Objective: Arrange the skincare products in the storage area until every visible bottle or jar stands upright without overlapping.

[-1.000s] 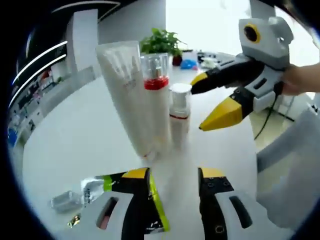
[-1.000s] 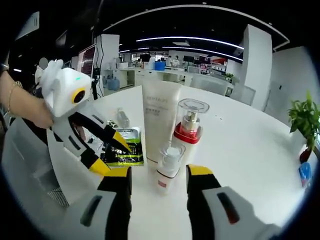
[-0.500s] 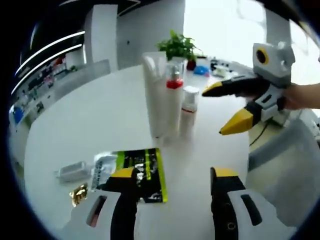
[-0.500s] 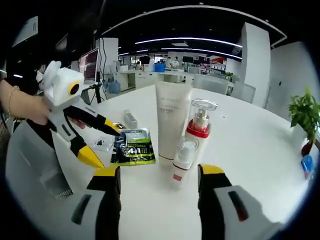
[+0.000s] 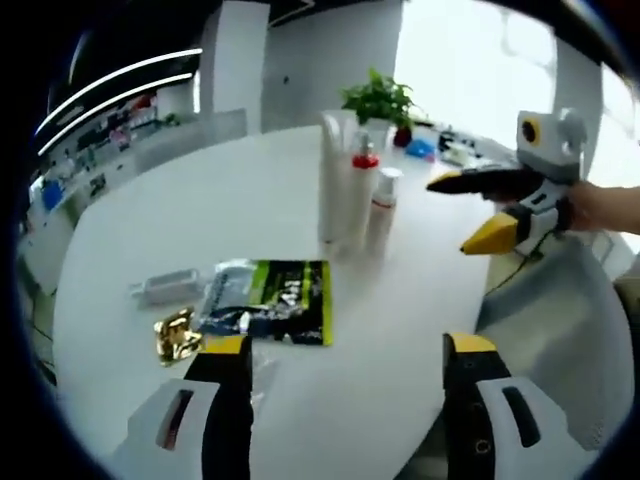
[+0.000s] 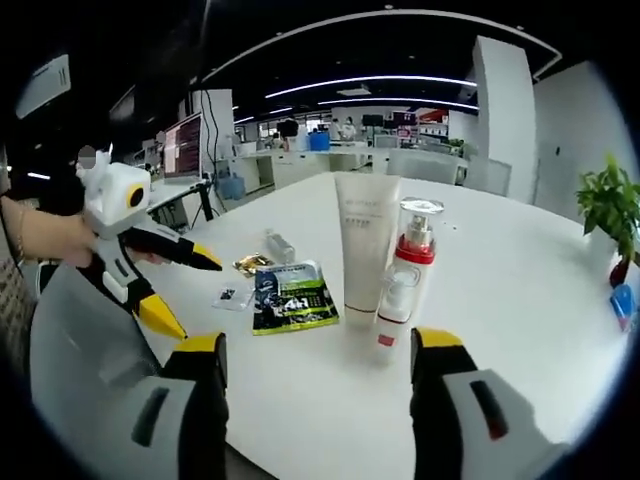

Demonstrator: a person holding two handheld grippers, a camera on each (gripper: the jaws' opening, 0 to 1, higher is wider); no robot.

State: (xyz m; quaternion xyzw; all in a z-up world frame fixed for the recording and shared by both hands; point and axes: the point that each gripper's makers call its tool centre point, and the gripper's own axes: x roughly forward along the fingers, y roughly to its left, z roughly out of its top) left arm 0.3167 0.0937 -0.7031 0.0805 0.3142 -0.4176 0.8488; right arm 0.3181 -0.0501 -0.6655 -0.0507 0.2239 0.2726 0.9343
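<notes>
Three upright: matte tube (image 6: pixel 366 245) | glossy red-collared pump bottle (image 6: pixel 414 260) | small cylinder bottle (image 6: pixel 392 318)

White table (image 6: pixel 520 300) bears upright tube (image 6: pixel 365 245), two bottles (image 6: pixel 412 262), flat sachets (image 6: pixel 292 297).

An open-plan office: rows of desks (image 6: pixel 300 155), monitors (image 6: pixel 185 145), strip ceiling lights (image 6: pixel 370 85), potted plant (image 6: pixel 610 210).

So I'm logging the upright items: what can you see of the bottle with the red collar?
The pump bottle has a white body, red collar and clear cap over its pump. It stands upright on the white table, close beside the tall white tube, with the small bottle in front. Whether they touch is unclear. Neither gripper holds it.
</notes>
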